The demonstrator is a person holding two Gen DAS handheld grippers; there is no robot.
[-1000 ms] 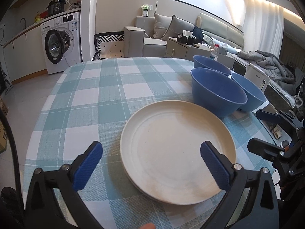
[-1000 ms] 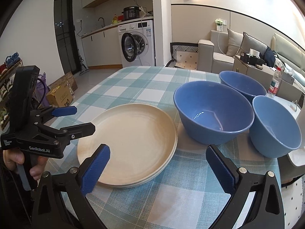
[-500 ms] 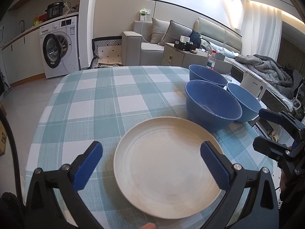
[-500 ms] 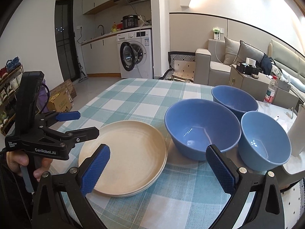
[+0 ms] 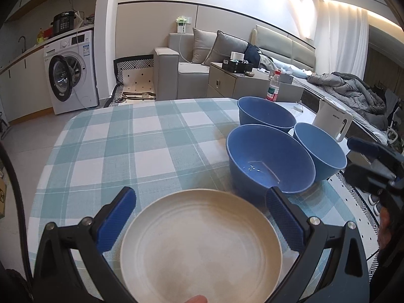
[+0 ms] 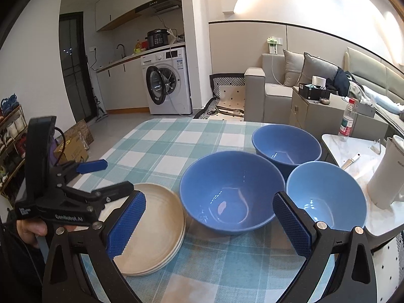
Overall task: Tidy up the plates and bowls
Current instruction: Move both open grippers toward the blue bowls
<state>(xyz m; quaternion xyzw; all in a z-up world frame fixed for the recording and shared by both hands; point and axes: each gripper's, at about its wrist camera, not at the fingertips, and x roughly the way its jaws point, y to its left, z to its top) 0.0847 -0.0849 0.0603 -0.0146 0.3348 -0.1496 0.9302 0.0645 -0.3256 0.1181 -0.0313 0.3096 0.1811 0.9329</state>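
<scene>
Nearest in the left wrist view, the left gripper hangs with its blue-padded fingers spread wide, holding nothing, over a stack of round cream-coloured plates that lies flat at the near edge of the table with the teal-and-white checked cloth. In the right wrist view the stack shows several rims, one on another, at the near left.

The right gripper is also wide apart and empty; its fingers frame the large, deep dark-blue bowl, which stands upright just right of the plates, rims close but whether touching cannot be told. A hand at the far left of that view holds the left tool's black handle.

Just right of the large bowl stands a smaller light-blue bowl, its side close against the large one. Behind both, farther off, is a third dark-blue bowl, upright too. The three form a tight cluster on the table's right side.

To the right, on a separate white marbled surface, stands a white electric kettle, and farther back a clear plastic bottle with a red cap. Far behind are a white washing machine and a grey sofa.
</scene>
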